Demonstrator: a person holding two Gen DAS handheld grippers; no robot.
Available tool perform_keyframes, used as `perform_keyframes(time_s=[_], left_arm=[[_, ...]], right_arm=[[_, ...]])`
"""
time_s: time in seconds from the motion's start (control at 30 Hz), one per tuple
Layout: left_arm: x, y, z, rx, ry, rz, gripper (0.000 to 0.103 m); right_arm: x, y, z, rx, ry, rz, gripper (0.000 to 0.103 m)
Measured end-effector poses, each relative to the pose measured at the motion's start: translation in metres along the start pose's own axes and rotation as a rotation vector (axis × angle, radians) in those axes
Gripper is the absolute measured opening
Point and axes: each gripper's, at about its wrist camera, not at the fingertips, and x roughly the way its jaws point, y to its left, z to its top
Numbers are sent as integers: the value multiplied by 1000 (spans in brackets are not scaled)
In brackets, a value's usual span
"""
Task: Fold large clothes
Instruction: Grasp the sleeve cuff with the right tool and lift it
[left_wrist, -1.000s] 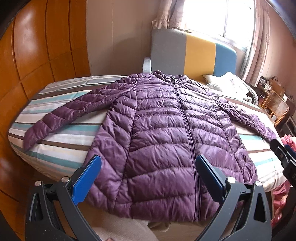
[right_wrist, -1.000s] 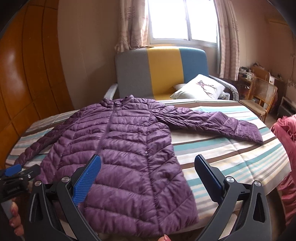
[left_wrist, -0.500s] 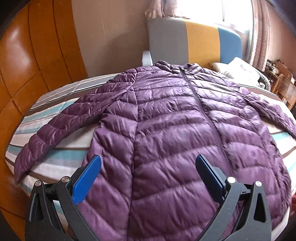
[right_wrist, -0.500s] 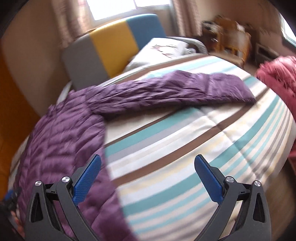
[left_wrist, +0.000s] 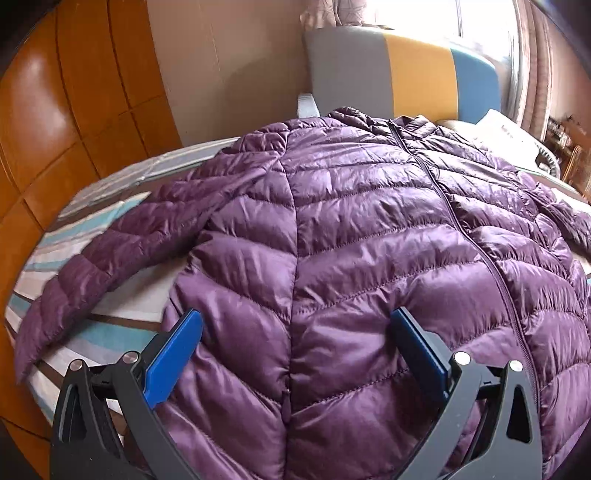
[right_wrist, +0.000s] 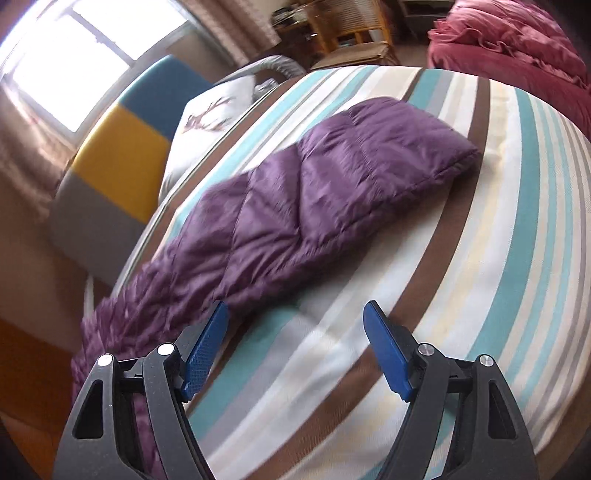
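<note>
The left gripper (left_wrist: 295, 332) hovers low over the front panel of the purple puffer jacket (left_wrist: 351, 229), its two blue-padded fingers (left_wrist: 173, 354) spread wide apart with nothing between them but the quilted fabric below; whether the pads touch the cloth cannot be told. Just past the fingertips runs a vertical seam of the jacket, and to the right of it the closed zipper (left_wrist: 476, 243) climbs toward the collar. The jacket lies flat, front up, on the striped bedspread (left_wrist: 92, 332), and its near-side sleeve (left_wrist: 110, 266) stretches out toward the left edge of the bed.

The right gripper (right_wrist: 295, 325) hangs above the bedspread (right_wrist: 498, 221), fingers (right_wrist: 388, 350) likewise held apart and empty. The left pad sits just beside the lower edge of the jacket's other sleeve (right_wrist: 332, 192), which lies straight across the teal, brown and cream stripes with its cuff end pointing away toward the far right. This view is tilted and somewhat blurred.

Beyond the bed stands a headboard in grey, yellow and blue blocks (left_wrist: 399, 70), with a white pillow (right_wrist: 214, 107) leaning near it. A wooden panelled wall (left_wrist: 66, 122) borders the left side. Curtains and a bright window (right_wrist: 66, 70) sit behind the headboard. A heap of red cloth (right_wrist: 517, 44) lies off the far right corner of the bed, near a wooden chair (right_wrist: 351, 33).
</note>
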Motion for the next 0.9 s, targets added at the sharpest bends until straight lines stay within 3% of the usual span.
perform_keyframes(time_s=[0.1, 0.17, 0.3, 0.5, 0.63, 0.77, 0.9], left_arm=[[3, 2, -8, -13, -10, -19, 101], [3, 1, -9, -13, -14, -17, 101], [5, -2, -11, 8, -8, 9, 101], [9, 2, -10, -12, 23, -24, 101], [11, 4, -10, -22, 27, -39, 101], [8, 1, -10, -14, 14, -18, 101], [-3, 1, -6, 9, -27, 63, 101]], right_arm=[[8, -1, 12, 35, -21, -35, 74], [12, -4, 18, 82, -41, -46, 64], [18, -6, 27, 134, -67, -66, 59], [25, -15, 33, 143, -91, -100, 24], [29, -12, 36, 109, -90, -71, 10], [21, 3, 35, 25, -133, -82, 8], [10, 19, 34, -77, -168, -101, 8]])
